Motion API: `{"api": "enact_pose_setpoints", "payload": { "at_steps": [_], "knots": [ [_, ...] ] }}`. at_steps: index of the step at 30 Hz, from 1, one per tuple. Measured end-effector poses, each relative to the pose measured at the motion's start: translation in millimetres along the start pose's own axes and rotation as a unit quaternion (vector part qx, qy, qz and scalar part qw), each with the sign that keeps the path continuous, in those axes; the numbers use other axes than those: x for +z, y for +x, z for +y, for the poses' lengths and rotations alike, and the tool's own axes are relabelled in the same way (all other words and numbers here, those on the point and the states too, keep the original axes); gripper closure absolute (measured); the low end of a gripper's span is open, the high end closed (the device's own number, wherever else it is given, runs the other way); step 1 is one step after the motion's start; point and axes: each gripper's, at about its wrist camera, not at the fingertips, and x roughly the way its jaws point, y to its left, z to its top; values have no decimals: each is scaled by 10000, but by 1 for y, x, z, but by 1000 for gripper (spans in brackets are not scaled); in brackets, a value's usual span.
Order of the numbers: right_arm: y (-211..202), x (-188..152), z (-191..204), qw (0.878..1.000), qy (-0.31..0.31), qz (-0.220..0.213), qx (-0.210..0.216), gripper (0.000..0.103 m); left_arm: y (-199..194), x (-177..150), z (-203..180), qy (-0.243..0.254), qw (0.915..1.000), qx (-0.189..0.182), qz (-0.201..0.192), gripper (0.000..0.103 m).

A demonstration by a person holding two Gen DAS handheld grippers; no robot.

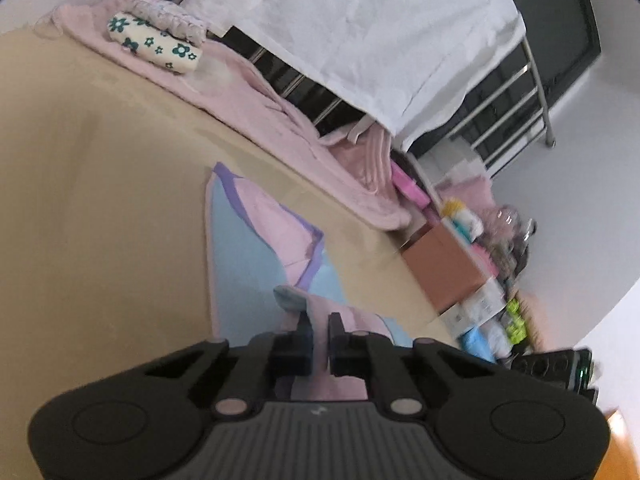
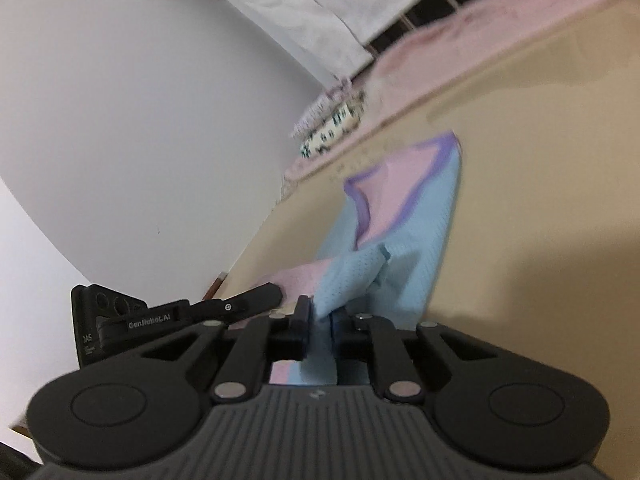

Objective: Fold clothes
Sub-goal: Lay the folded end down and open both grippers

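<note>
A light blue and pink garment with purple trim (image 1: 248,248) lies on the tan surface (image 1: 100,200). My left gripper (image 1: 320,322) is shut on a pink fold at the garment's near edge, and the cloth runs back between its black fingers. Seen from the right wrist, the same garment (image 2: 412,232) stretches away from me. My right gripper (image 2: 320,312) is shut on a bunched blue fold of it. The left gripper (image 2: 260,296) shows at the left of that view, pinching the pink part beside mine.
A pink blanket (image 1: 256,96) with a flower-print pillow (image 1: 156,42) lies along the far side. White sheets (image 1: 360,28) hang over a metal rail (image 1: 536,68). A brown box (image 1: 448,264) and cluttered items (image 1: 500,240) stand past the surface's edge, by a white wall (image 2: 140,100).
</note>
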Motion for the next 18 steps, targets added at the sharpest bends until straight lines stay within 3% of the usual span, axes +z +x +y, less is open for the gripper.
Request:
{"api": "enact_pose_setpoints", "payload": {
  "at_steps": [3, 6, 8, 10, 14, 18],
  "knots": [
    [5, 8, 18, 9992, -348, -119, -151, 94, 1, 3, -6, 58, 9998, 133, -149, 97],
    [17, 15, 22, 9961, -518, -27, -710, 92, 11, 4, -7, 211, 9978, 619, -107, 95],
    [25, 15, 22, 9923, -718, 128, -1000, 90, 12, 3, -7, 285, 9976, 626, -95, 88],
    [25, 11, 27, 9889, -897, 135, -1175, 89, 12, 1, -8, 367, 9975, 591, -123, 72],
    [20, 7, 40, 9807, -1174, -18, -1563, 74, 10, 2, -12, 599, 9937, 930, -200, 68],
    [16, 8, 63, 9593, -1860, -386, -2090, 74, -10, 7, -26, 1069, 9824, 1269, -856, 69]
  ]
}}
